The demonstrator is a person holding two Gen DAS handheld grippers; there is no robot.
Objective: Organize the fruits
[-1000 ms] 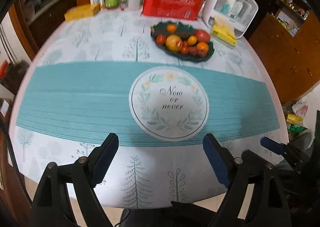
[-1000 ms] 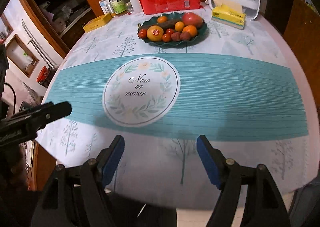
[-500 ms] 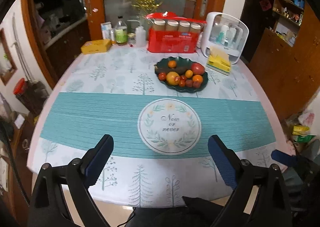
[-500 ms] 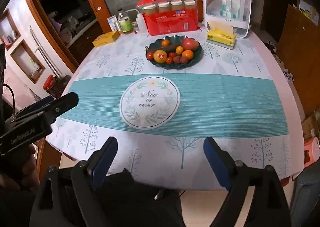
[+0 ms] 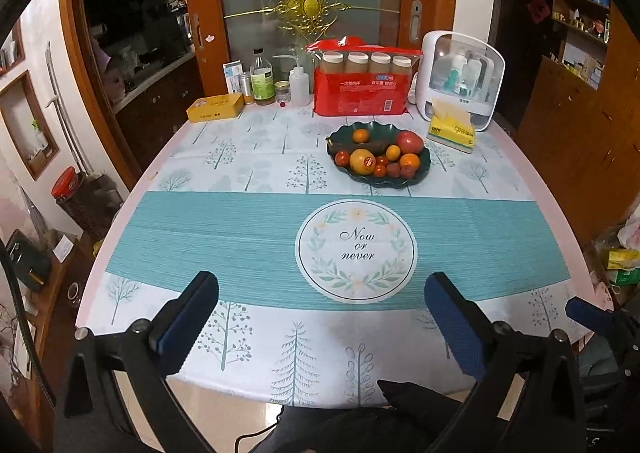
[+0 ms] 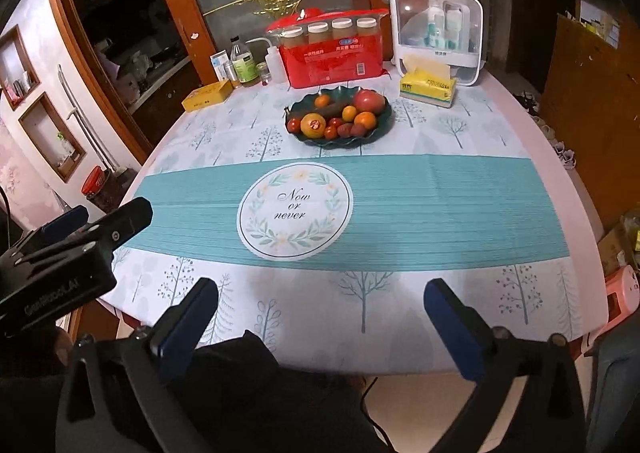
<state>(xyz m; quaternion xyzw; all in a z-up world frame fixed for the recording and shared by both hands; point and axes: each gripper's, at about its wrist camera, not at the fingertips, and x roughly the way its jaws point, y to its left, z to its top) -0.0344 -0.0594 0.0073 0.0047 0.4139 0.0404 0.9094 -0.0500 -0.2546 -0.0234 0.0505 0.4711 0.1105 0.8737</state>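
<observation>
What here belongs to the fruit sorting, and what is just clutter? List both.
Job:
fruit
dark green fruit plate
left gripper, right gripper, jaws opening, nothing between them

Clutter:
tissue box
red pack
yellow tin
white organizer

Your fruits: all heaped in dark green scalloped-rim dish (image 5: 425, 169) at worktop's far side. Large red apple (image 5: 409, 141) at back right, yellow-orange round fruit (image 5: 362, 161) front left, oranges and small red tomatoes (image 5: 342, 158) touching between.
</observation>
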